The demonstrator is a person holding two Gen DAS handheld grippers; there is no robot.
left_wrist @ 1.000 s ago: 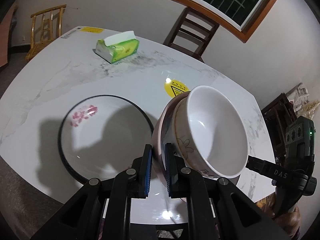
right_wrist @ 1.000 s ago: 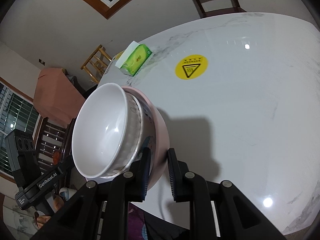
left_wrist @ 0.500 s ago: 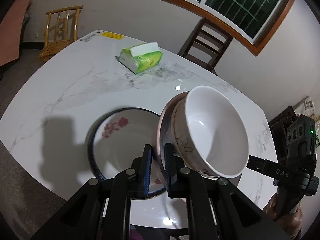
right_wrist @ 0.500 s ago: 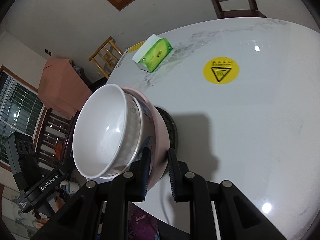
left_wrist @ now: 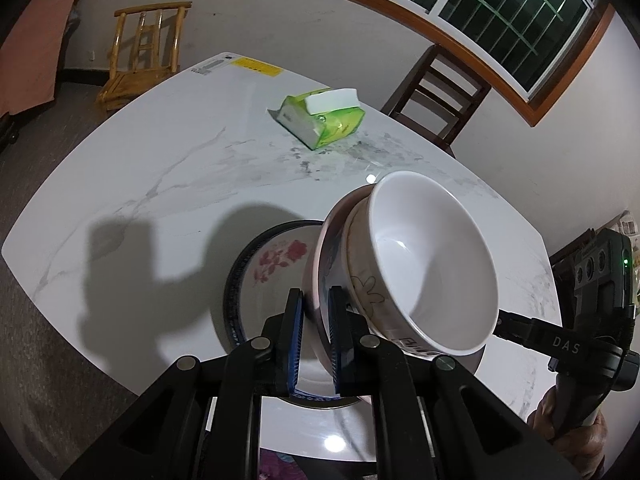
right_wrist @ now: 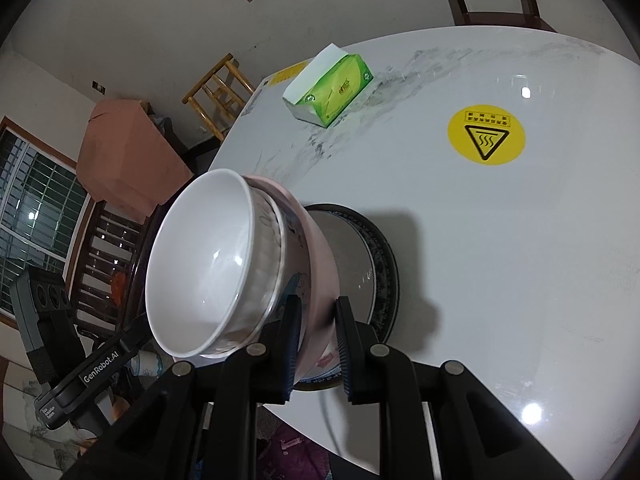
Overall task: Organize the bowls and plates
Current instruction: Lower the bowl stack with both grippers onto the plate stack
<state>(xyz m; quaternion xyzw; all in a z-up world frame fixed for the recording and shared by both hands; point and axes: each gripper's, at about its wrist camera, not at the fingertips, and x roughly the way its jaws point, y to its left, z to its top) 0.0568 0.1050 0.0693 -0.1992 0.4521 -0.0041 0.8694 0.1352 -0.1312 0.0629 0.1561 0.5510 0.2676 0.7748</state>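
Note:
A stack of nested bowls, a white bowl [left_wrist: 432,264] inside a cream one inside a pink bowl [left_wrist: 320,280], hangs above the white marble table [left_wrist: 160,168]. My left gripper [left_wrist: 316,320] is shut on the pink bowl's rim on one side. My right gripper [right_wrist: 316,328] is shut on the pink bowl [right_wrist: 308,240] rim on the opposite side; the white bowl [right_wrist: 204,264] faces left there. Under the stack lies a black-rimmed plate [left_wrist: 272,256] with red flowers, also in the right wrist view [right_wrist: 380,256]. The stack hides part of it.
A green tissue pack [left_wrist: 320,116] lies at the table's far side, also in the right wrist view [right_wrist: 332,88]. A round yellow warning sticker [right_wrist: 486,134] is on the table. A dark wooden chair [left_wrist: 436,92] and a yellow wooden chair [left_wrist: 144,48] stand beyond it.
Both grippers have carried the bowl stack from beside the flowered plate to a spot over it. The grips have not changed.

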